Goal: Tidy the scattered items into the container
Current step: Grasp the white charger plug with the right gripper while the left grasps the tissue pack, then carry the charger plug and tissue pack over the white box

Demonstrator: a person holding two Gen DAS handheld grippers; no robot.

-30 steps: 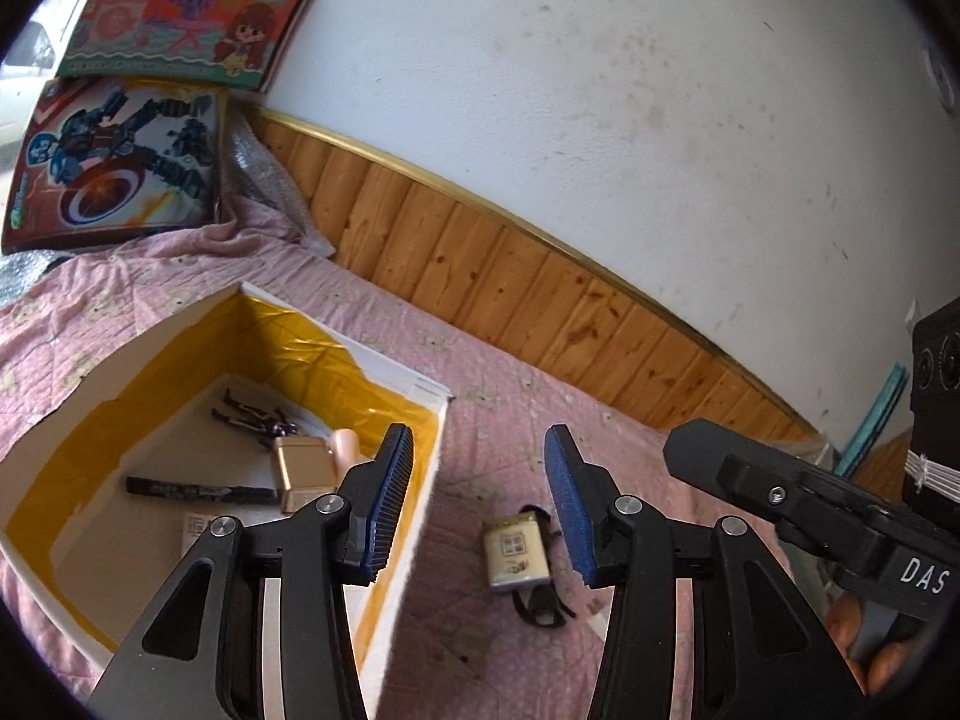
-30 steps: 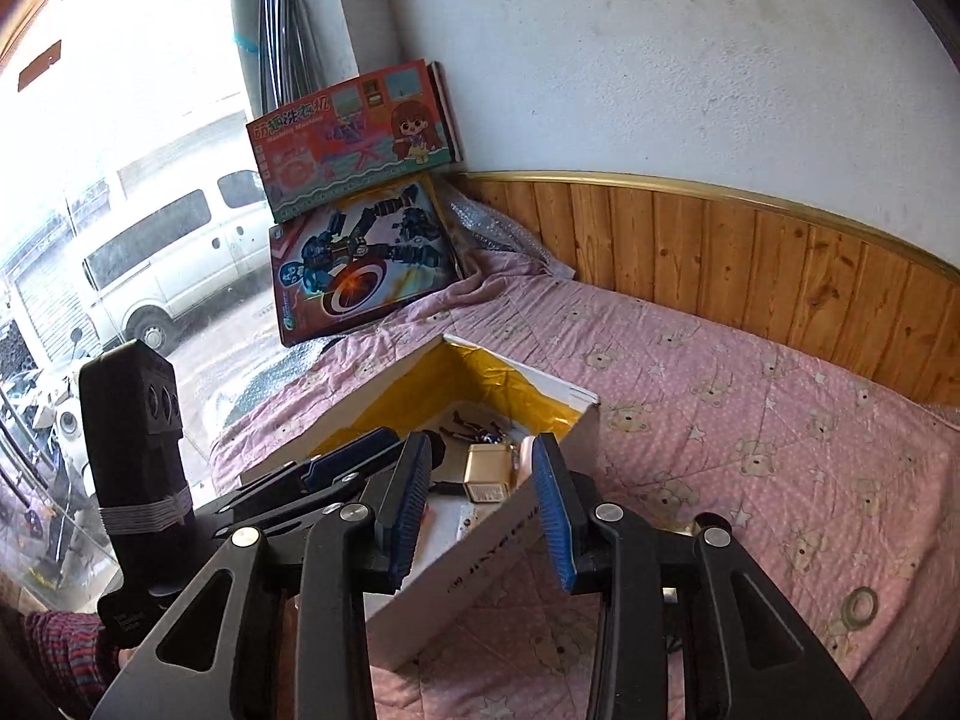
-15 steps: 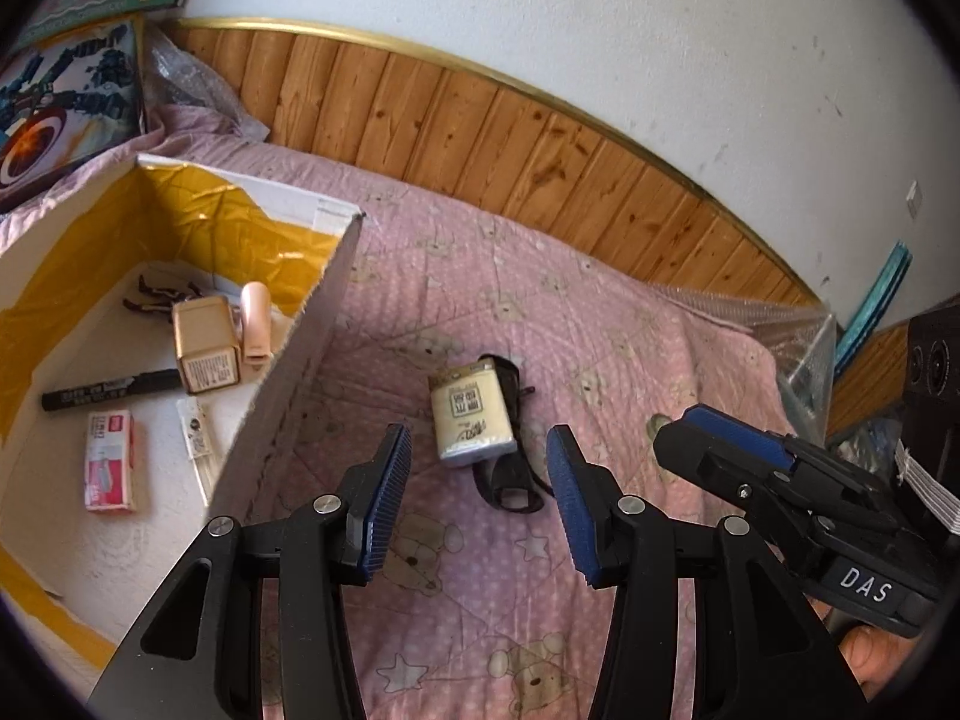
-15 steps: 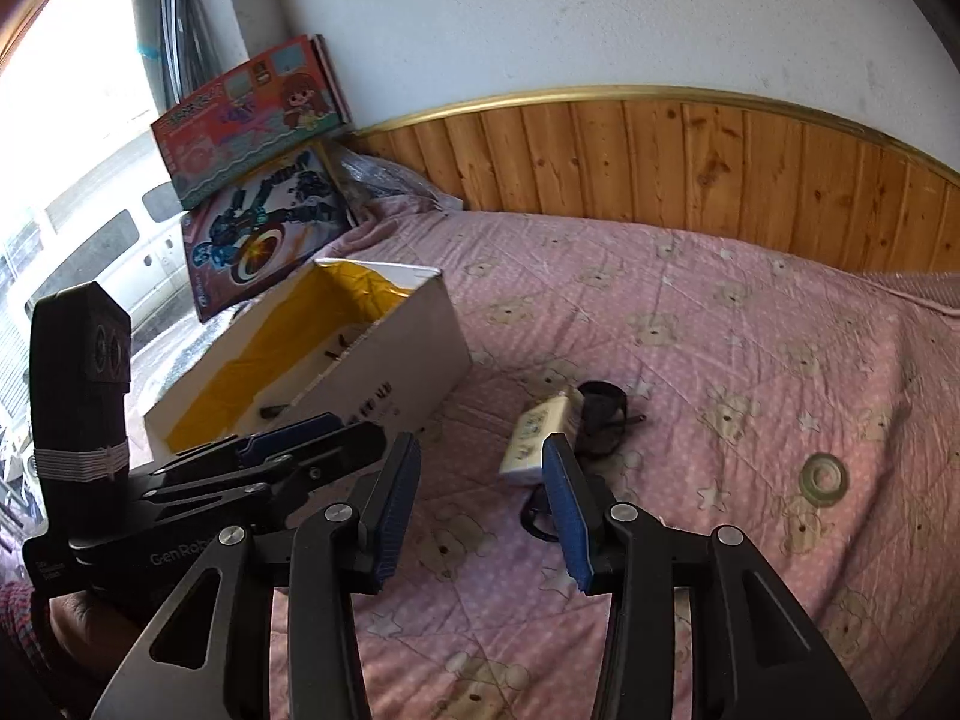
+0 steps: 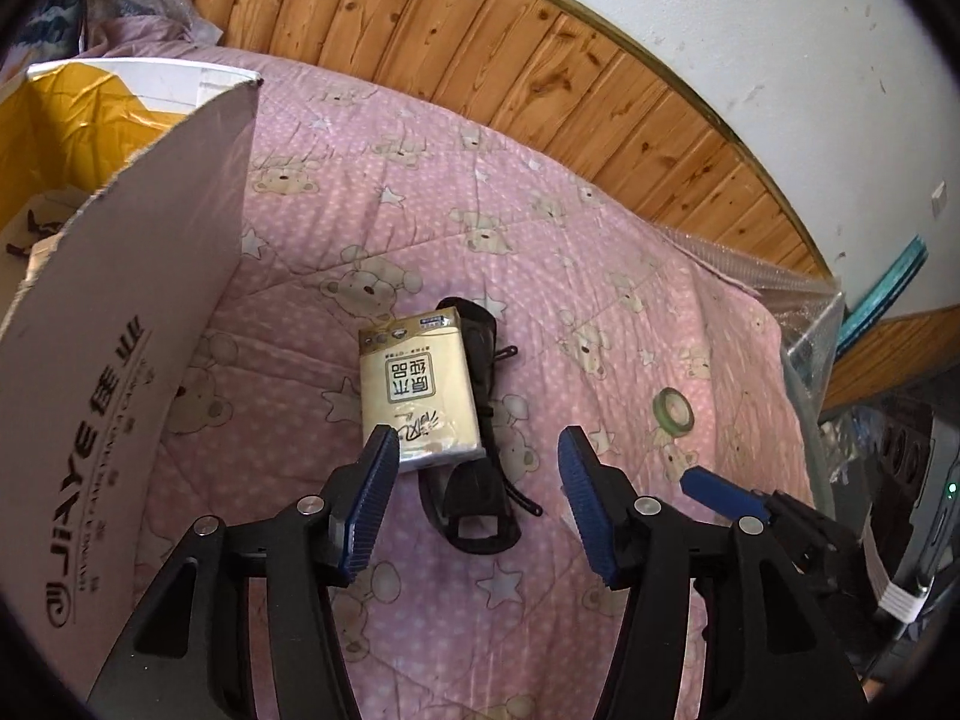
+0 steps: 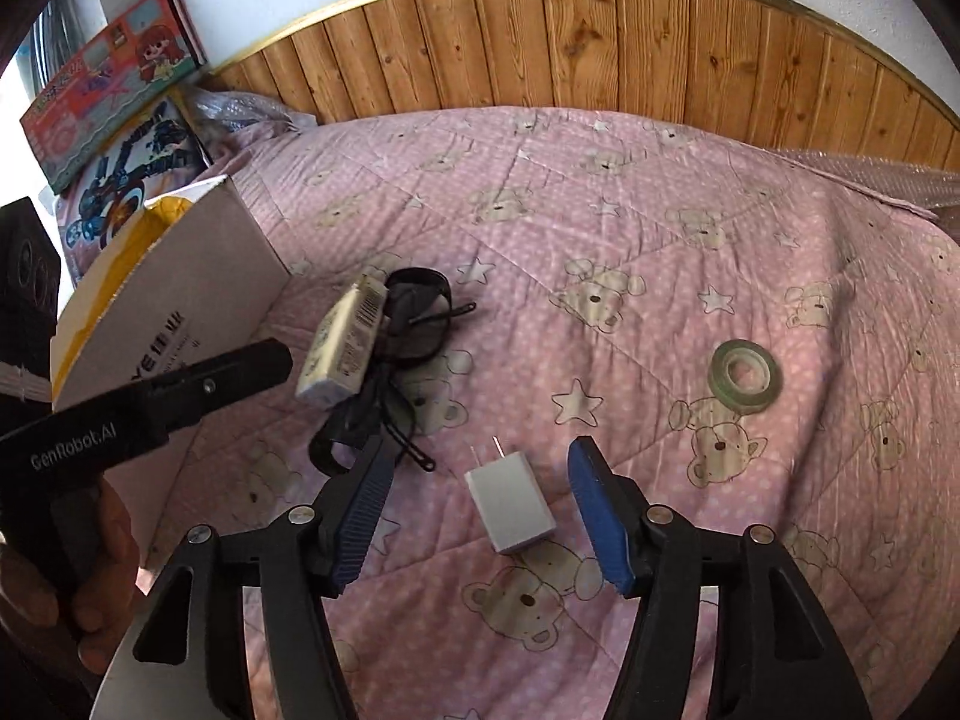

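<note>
Both our grippers have swung down from the box [image 5: 120, 372] and are opening wide, empty. Our left gripper [image 5: 477, 462] now frames the tissue pack [image 5: 417, 384], our right gripper [image 6: 480, 474] the white charger [image 6: 510, 507]; both lie on the quilt [image 6: 660, 228], ready for grasping.

The bed cover [image 6: 600, 228] is pink with white dots, stars and cream bears. At frame centre lies a cream tissue pack [image 5: 417, 390] on a black strap [image 5: 480, 516]. The charger [image 6: 510, 507] is white, the tape roll [image 6: 744, 375] green. The box [image 5: 108, 372] at left is white outside, yellow inside. Gripper pads [image 6: 591, 504] are blue.
</note>
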